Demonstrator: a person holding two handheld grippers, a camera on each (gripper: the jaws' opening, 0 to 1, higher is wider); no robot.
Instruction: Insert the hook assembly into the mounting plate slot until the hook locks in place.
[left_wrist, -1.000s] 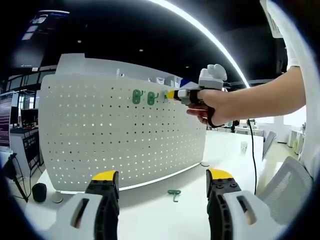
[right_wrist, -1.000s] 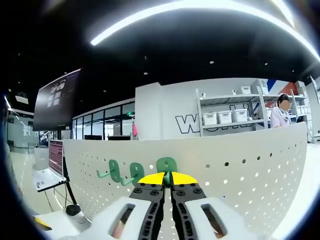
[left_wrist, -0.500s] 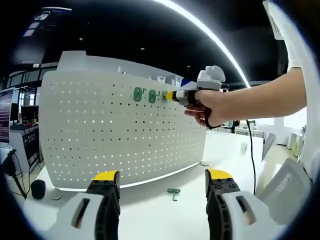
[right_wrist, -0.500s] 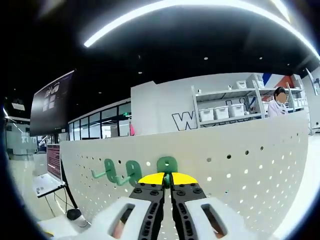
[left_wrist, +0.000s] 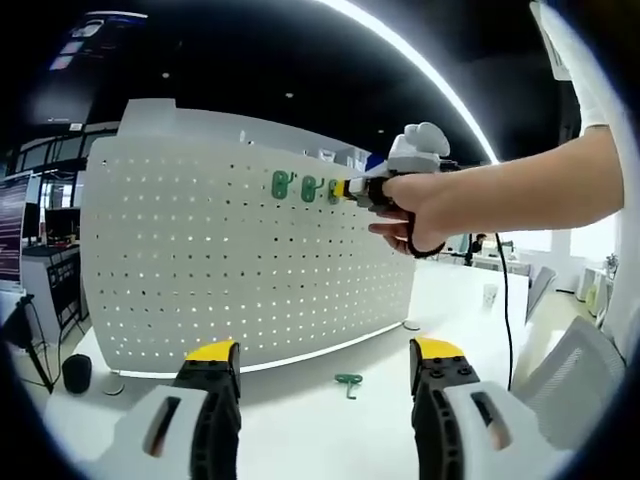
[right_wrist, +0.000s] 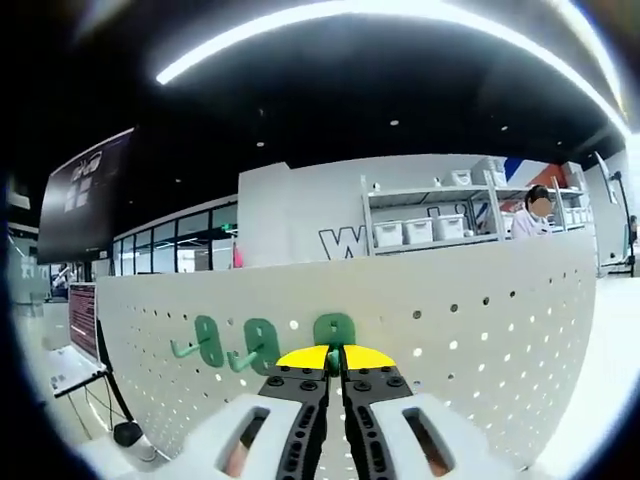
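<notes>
A white pegboard mounting plate (left_wrist: 240, 270) stands upright on the white table. Two green hooks (left_wrist: 281, 185) (left_wrist: 309, 188) hang near its top edge. My right gripper (left_wrist: 342, 189), held by a person's hand, presses a third green hook (right_wrist: 334, 329) against the plate (right_wrist: 480, 330) beside them, and its jaws are shut on that hook. The two hung hooks (right_wrist: 205, 340) (right_wrist: 258, 343) sit to its left in the right gripper view. My left gripper (left_wrist: 325, 350) stands open low over the table. A spare green hook (left_wrist: 348, 382) lies on the table in front of the plate.
A person's arm (left_wrist: 520, 195) reaches across from the right. A black cable (left_wrist: 505, 300) hangs from the hand. A small black round object (left_wrist: 76, 373) sits at the plate's left. Shelves with white bins (right_wrist: 430, 235) stand behind the plate.
The right gripper with its hook has stayed pressed at the plate's top row. Both views have shifted slightly; the left gripper remains open.
</notes>
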